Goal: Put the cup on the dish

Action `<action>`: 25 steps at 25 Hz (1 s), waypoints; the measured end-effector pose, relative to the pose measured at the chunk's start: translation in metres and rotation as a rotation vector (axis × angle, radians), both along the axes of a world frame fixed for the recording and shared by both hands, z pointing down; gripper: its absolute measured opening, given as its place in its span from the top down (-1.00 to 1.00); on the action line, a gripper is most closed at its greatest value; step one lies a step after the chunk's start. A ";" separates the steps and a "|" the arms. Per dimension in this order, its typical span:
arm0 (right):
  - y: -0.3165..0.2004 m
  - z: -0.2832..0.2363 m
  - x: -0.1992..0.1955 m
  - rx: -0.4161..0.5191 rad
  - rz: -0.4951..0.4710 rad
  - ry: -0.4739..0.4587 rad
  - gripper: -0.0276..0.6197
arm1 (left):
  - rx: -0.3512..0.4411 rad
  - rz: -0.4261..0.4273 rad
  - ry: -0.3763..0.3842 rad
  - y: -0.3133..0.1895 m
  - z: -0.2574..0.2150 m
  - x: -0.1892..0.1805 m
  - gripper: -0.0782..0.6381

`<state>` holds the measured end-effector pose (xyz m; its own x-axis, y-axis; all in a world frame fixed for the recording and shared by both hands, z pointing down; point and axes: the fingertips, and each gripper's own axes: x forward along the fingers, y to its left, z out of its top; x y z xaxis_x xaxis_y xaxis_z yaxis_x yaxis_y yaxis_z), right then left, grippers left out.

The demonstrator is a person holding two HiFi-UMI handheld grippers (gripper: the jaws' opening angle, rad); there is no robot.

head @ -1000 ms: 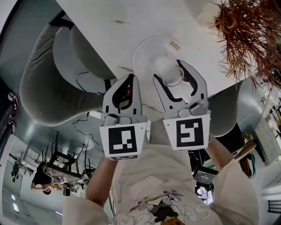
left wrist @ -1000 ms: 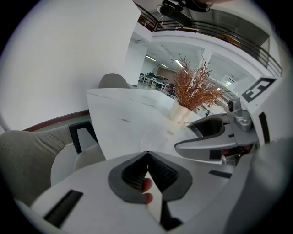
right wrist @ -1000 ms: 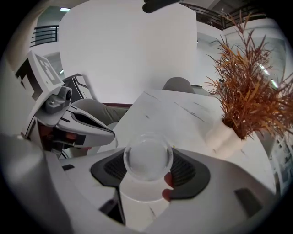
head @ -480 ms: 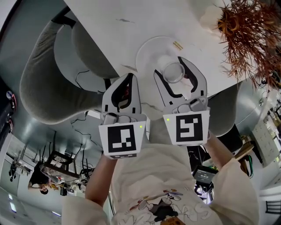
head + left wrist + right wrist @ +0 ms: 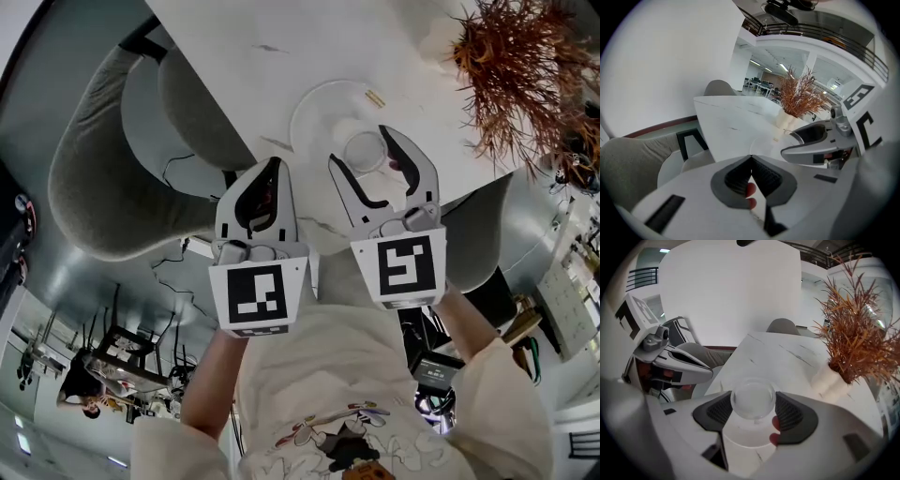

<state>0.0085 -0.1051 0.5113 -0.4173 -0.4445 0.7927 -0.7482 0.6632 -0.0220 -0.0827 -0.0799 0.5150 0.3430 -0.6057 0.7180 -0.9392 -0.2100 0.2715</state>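
My two tools match: the left pale-grey plastic gripper [image 5: 277, 164] and the right pale-grey plastic gripper [image 5: 360, 148] each have curved jaws lined inside with black ribbed pads [image 5: 790, 415]. Behind each pair of jaws sits a white cube with a black square marker [image 5: 257, 296]. Behind the cubes, my cream short-sleeved T-shirt [image 5: 319, 375] carries a cartoon print [image 5: 333, 448].

The clear cup [image 5: 364, 150] is upright over the round white dish [image 5: 319, 112].

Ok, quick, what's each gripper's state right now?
Left gripper: shut, holding nothing.
Right gripper: shut on the cup.
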 end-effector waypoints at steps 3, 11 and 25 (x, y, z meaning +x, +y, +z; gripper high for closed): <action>0.003 -0.003 0.000 -0.032 0.019 -0.031 0.08 | 0.014 0.002 -0.007 0.000 -0.008 0.000 0.77; 0.004 -0.020 -0.002 0.005 0.017 -0.048 0.08 | 0.053 -0.008 -0.023 0.001 -0.033 -0.001 0.77; 0.010 -0.063 -0.009 0.045 -0.057 -0.046 0.08 | 0.106 -0.036 -0.048 0.011 -0.079 -0.003 0.77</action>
<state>-0.0008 -0.0954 0.4483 -0.4783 -0.4536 0.7520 -0.7081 0.7057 -0.0247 -0.0860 -0.0691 0.4356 0.2861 -0.6908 0.6641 -0.9582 -0.2009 0.2038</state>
